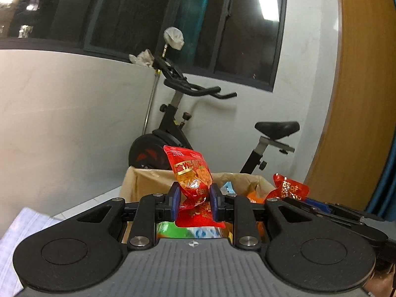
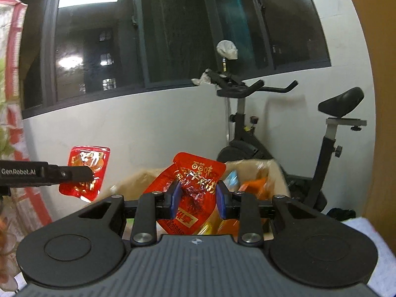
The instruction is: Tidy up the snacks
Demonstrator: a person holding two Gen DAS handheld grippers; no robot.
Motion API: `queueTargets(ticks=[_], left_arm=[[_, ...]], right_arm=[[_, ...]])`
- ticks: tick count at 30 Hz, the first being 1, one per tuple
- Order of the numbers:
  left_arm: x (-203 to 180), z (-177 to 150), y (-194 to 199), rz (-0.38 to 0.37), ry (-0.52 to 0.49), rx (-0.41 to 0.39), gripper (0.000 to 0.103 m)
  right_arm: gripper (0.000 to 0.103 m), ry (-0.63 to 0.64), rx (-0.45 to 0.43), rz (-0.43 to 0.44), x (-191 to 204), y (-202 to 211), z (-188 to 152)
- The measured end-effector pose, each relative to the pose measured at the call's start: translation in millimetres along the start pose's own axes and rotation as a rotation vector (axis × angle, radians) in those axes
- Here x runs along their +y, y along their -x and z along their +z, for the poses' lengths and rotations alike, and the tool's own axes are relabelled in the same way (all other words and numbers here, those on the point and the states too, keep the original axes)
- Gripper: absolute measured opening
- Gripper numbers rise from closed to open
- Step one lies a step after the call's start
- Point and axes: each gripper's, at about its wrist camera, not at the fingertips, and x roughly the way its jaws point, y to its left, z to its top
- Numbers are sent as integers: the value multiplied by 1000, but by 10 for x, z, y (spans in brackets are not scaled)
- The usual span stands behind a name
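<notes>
Left gripper (image 1: 194,201): jaws clamped on red snack packet (image 1: 191,175). Right gripper (image 2: 198,199): jaws clamped on second red packet (image 2: 195,183). Both raised over cardboard box (image 1: 146,180), near edge. Mid-transfer, probably. Next: lower inside box rim, release. Beyond: exercise bike (image 1: 173,113).

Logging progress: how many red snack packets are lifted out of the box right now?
2. One red packet is clamped in the left tongs, the other red packet in the right tongs, both above the cardboard box. More may lie hidden inside.
</notes>
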Motion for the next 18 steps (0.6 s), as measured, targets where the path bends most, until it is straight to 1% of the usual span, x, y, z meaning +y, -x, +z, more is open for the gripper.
queueTargets(ticks=[3,6,8,10,12,13,14,15,16,17,18], left_arm=[[-14,-3,-287,-3,-17,44,26],[72,-76,-540,-6,-15,105,27],[91,-125,-609,12,-44,141,39],[116,-157,-601,32,-64,154,68],[167,-150,-603,40,-53,152,76],[191,-153,-578,38,-45,153,79],[228,-140,-544,36,-37,154,80],[247,-135,-514,32,-31,154,85],[269,-129,-470,27,-24,151,90],[299,-124,-408,24,-17,143,91],[316,-125,-365,20,-9,135,92]], right_arm=[[32,42,49,-27,-54,-224,25],[33,63,106,-48,-72,-382,-56],[38,37,151,-45,-115,-456,-110],[40,17,180,-51,-162,-490,-130],[42,13,191,-65,-199,-491,-130],[46,12,195,-68,-207,-482,-124],[54,11,200,-72,-219,-474,-108],[58,11,205,-71,-223,-455,-96],[67,9,209,-68,-223,-433,-82],[76,5,212,-61,-229,-412,-63],[81,-1,214,-54,-234,-386,-41]])
